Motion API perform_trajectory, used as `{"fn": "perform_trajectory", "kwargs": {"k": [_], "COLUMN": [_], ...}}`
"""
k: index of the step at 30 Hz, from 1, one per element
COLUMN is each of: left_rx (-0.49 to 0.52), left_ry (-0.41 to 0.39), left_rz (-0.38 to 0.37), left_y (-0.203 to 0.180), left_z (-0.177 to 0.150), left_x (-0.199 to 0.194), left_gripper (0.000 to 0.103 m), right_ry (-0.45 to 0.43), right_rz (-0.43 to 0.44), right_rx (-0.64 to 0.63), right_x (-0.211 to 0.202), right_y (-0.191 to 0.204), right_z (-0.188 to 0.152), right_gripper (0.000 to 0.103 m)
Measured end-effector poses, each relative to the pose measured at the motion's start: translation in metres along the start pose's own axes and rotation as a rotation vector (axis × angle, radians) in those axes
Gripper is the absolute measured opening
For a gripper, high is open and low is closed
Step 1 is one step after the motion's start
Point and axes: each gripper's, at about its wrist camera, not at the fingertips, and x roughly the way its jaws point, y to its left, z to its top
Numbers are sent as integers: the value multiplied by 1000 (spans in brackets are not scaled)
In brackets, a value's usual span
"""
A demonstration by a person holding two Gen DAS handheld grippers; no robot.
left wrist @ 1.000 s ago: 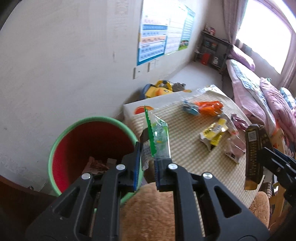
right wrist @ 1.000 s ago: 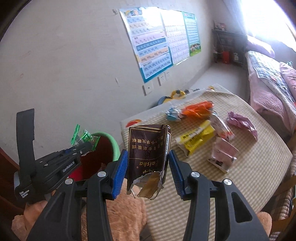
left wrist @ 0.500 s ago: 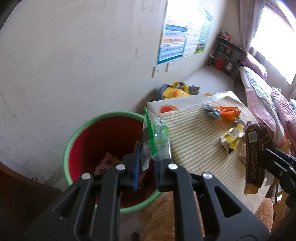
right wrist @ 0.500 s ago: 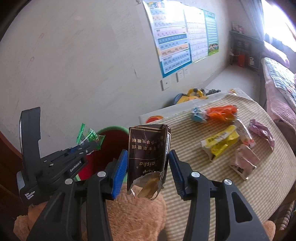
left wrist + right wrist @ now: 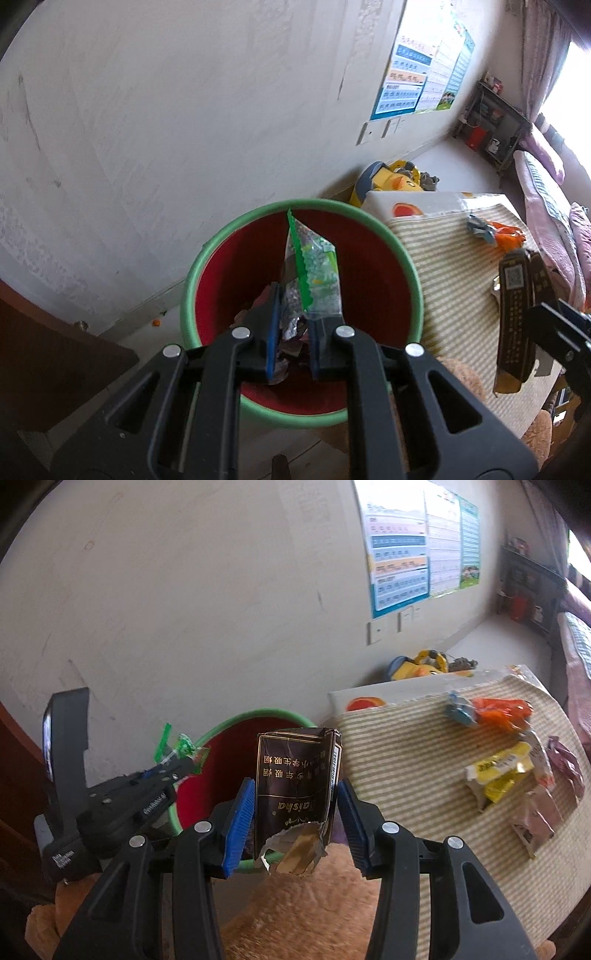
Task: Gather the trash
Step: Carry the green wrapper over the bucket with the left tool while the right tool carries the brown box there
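Left gripper (image 5: 291,332): jaws pinched on a green-and-clear wrapper (image 5: 314,269), which stands up from the blue pads, above the mouth of the bin (image 5: 229,243).
Bin: red inside, green rim, scraps at the bottom; floor-standing between a pale wall (image 5: 166,110) and the striped table (image 5: 454,280).
Right gripper (image 5: 295,816): jaws clamped on a dark brown pack (image 5: 295,771), upright, gold print, torn foil at its lower end, just right of the bin.
Table: more wrappers (image 5: 498,771) lie loose, well apart from both grippers.
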Motion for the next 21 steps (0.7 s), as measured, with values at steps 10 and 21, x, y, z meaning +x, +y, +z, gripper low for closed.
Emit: {"fn": "perform_trajectory", "kwargs": {"k": [10,21], "left_rx": [-25,-34], "left_ry": [46,78], "left_rz": [0,-17], "left_y": [15,18], "left_z": [-7,-11], "left_x": [17,27], "left_gripper": [13,13], "right_ry": [-29,-11], "right_rz": [44,63], "right_rx": [-40,-51], "right_x": [14,26], "right_y": [22,27], "right_z": [18,18], "right_gripper": [45,45]}}
